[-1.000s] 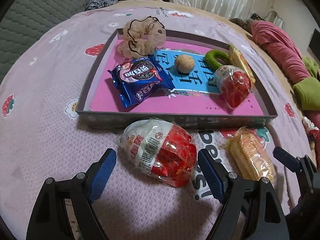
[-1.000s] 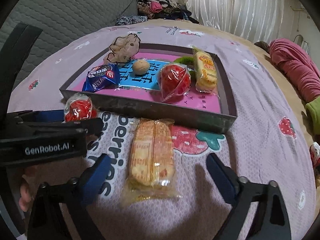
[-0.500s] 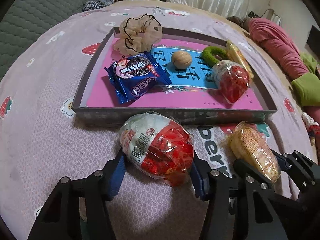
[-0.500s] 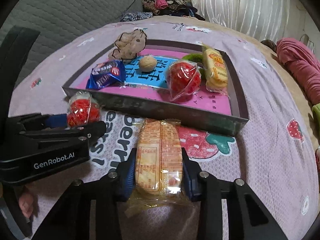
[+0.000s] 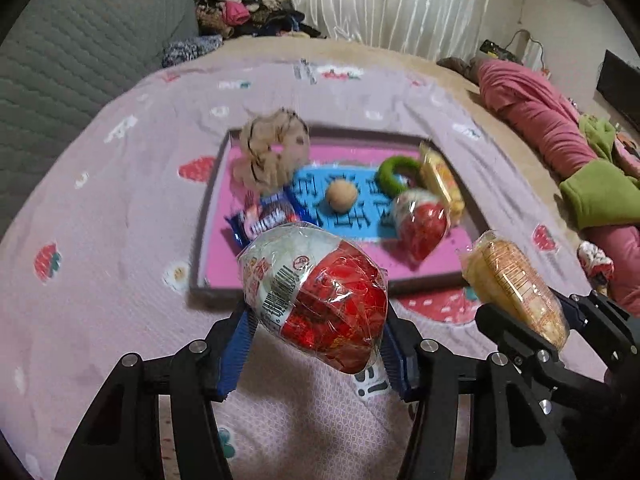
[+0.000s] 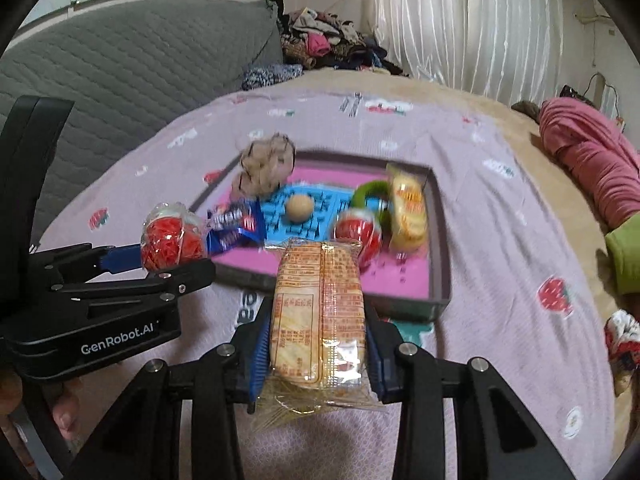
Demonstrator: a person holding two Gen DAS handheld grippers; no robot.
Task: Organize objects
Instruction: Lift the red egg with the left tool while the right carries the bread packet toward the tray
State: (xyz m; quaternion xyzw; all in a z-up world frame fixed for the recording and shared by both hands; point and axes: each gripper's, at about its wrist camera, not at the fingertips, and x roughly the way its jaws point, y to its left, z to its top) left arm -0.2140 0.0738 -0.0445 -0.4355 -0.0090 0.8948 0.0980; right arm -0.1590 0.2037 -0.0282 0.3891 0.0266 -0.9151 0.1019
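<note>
At the bottom of the left wrist view our left gripper [image 5: 316, 344] has its blue pads clamped on a red and white wrapped snack ball [image 5: 316, 296], held clear of the pink strawberry-print blanket [image 5: 100, 280] below it. At the right edge of that frame our right gripper [image 5: 532, 320] shows with its load. In the right wrist view that right gripper [image 6: 318, 344] is closed on a clear-wrapped pack of orange crackers [image 6: 318, 304], which stands lengthwise between the pads at bottom centre, also lifted off the blanket. To the left of that frame the left gripper's black body carries the snack ball at mid-left.

Beyond both loads, in mid-frame, lies the shallow tray [image 5: 208, 208] with a pink floor. Inside it we see a blue cookie packet [image 5: 268, 216] at lower left, a second red wrapped ball [image 5: 422, 226] toward the right, a second cracker pack [image 5: 442, 182] along the right wall, a walnut [image 5: 341, 197] on a blue sheet [image 5: 360, 216] in the middle, a green ring [image 5: 394, 174] behind, and a beige scrunchie [image 5: 272, 156] at the far left corner.
</note>
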